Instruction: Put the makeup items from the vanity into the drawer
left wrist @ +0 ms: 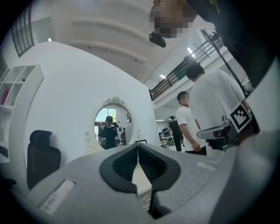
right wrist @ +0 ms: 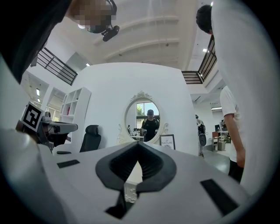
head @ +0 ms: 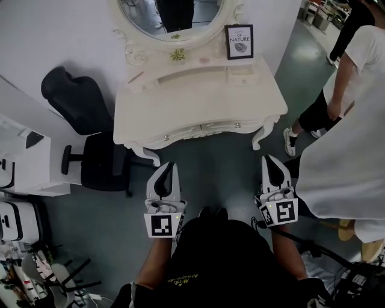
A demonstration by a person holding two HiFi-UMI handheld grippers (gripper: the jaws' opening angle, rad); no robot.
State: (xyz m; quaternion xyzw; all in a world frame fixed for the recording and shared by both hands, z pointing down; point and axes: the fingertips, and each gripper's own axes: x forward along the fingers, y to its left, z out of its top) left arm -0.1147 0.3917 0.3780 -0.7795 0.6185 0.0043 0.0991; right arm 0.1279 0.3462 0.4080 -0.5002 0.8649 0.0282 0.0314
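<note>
The white vanity point(head: 198, 102) stands ahead of me, seen in the head view under its oval mirror point(head: 171, 18). On its top lie a thin pink stick point(head: 136, 77), a small pink item point(head: 205, 59) and a pale box point(head: 240, 78). The drawer front point(head: 200, 127) with small knobs is closed. My left gripper point(head: 171, 164) and right gripper point(head: 269, 157) hang over the floor, a short way from the vanity's front edge. Both are shut with nothing between their jaws. In the gripper views the tips of the left gripper point(left wrist: 138, 146) and right gripper point(right wrist: 138, 143) meet, pointing toward the mirror.
A black office chair point(head: 90, 126) stands left of the vanity. A framed sign point(head: 239, 41) and a green sprig point(head: 177, 55) sit at the vanity's back. A person in white point(head: 346, 72) stands at the right, and white fabric point(head: 343, 174) is close to my right gripper. White shelving point(head: 24, 168) is at far left.
</note>
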